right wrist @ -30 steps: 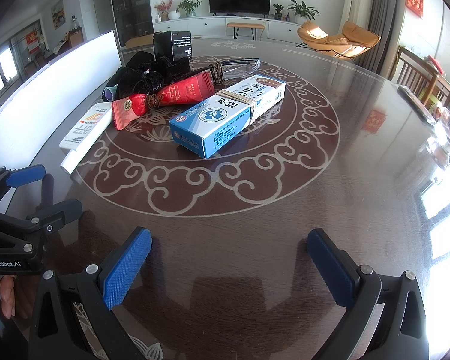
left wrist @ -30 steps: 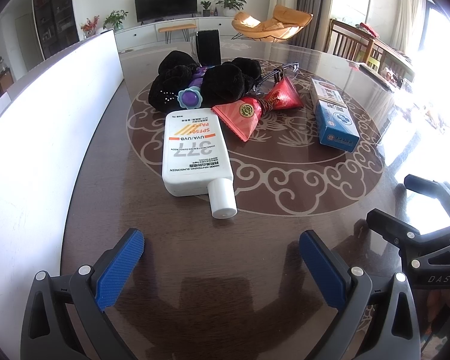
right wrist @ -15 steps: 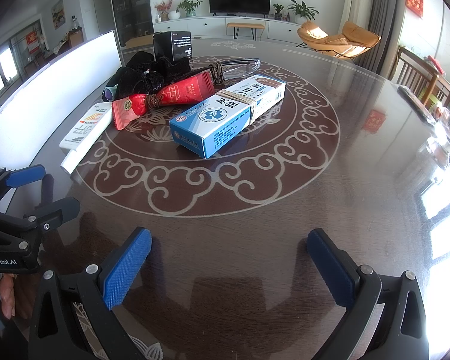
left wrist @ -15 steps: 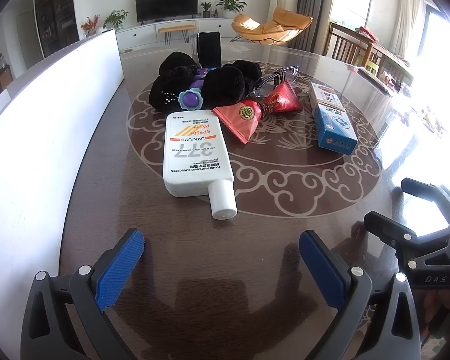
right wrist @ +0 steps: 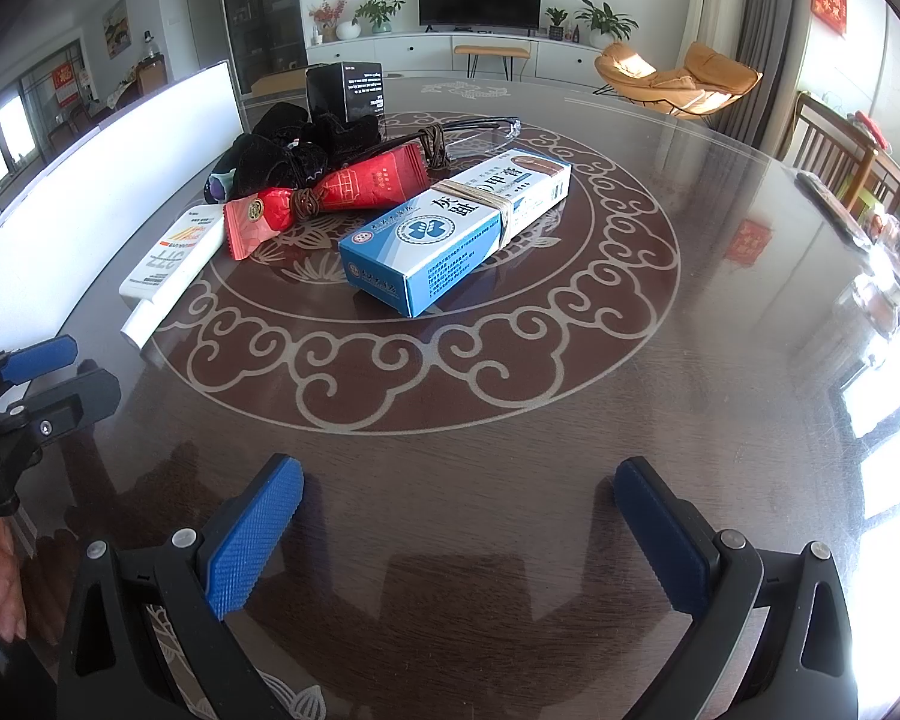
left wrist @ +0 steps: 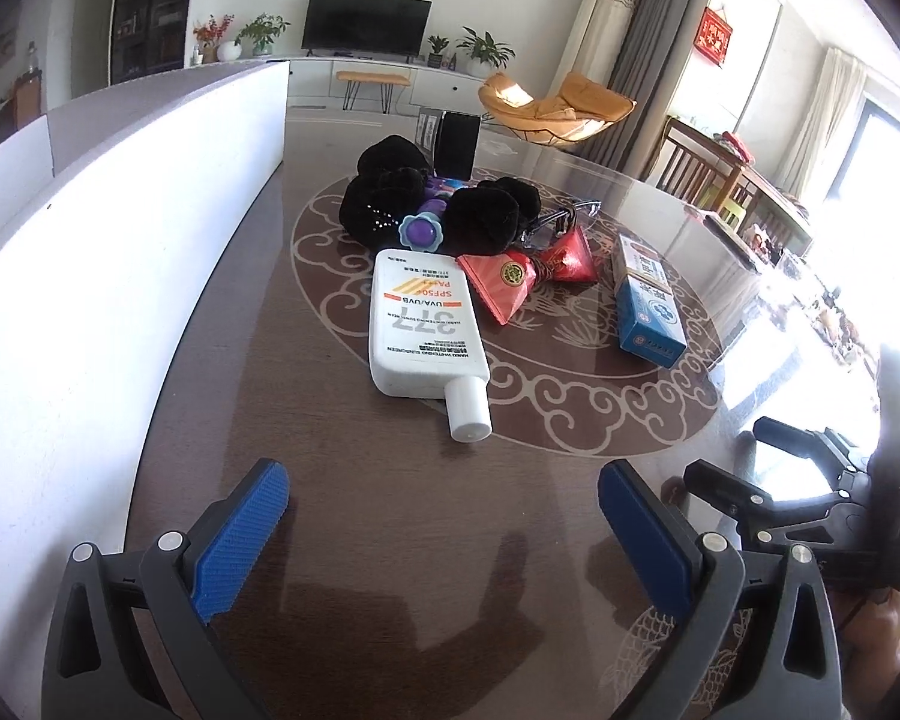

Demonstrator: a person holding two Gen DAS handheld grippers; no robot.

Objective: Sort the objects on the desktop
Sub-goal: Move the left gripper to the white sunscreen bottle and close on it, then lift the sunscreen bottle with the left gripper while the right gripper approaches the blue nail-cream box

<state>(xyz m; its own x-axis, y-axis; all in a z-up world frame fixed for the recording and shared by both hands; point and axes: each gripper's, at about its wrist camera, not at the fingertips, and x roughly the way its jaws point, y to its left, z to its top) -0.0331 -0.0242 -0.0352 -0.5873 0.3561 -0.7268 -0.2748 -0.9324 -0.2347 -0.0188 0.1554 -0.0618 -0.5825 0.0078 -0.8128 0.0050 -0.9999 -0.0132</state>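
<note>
Tongs first: we see the left gripper [left wrist: 444,516] spread wide with nothing between its blue pads [left wrist: 243,531], hovering low over the dark table [left wrist: 354,540]. The right gripper [right wrist: 459,525] is spread just as wide and also holds nothing; in the left wrist view it shows at about four o'clock [left wrist: 810,480], well apart from the clutter.

From the left gripper, at twelve o'clock, we find a white sunscreen bottle [left wrist: 425,327] lying flat with its cap [left wrist: 468,409] pointing toward us. At one o'clock beyond it lie red packets [left wrist: 504,282] tied together, and at two o'clock a blue and white medicine box [left wrist: 648,300]. Behind the bottle sits a heap of black plush [left wrist: 486,219] with a purple flower piece [left wrist: 421,232], glasses [left wrist: 561,217] beside it, and a black box [left wrist: 459,144] standing farther back. A white board [left wrist: 108,228] runs along the table at nine to eleven o'clock.

From the right gripper, the medicine box [right wrist: 456,228] lies at twelve o'clock, banded around its middle, with the bottle [right wrist: 171,261] at ten o'clock.
</note>
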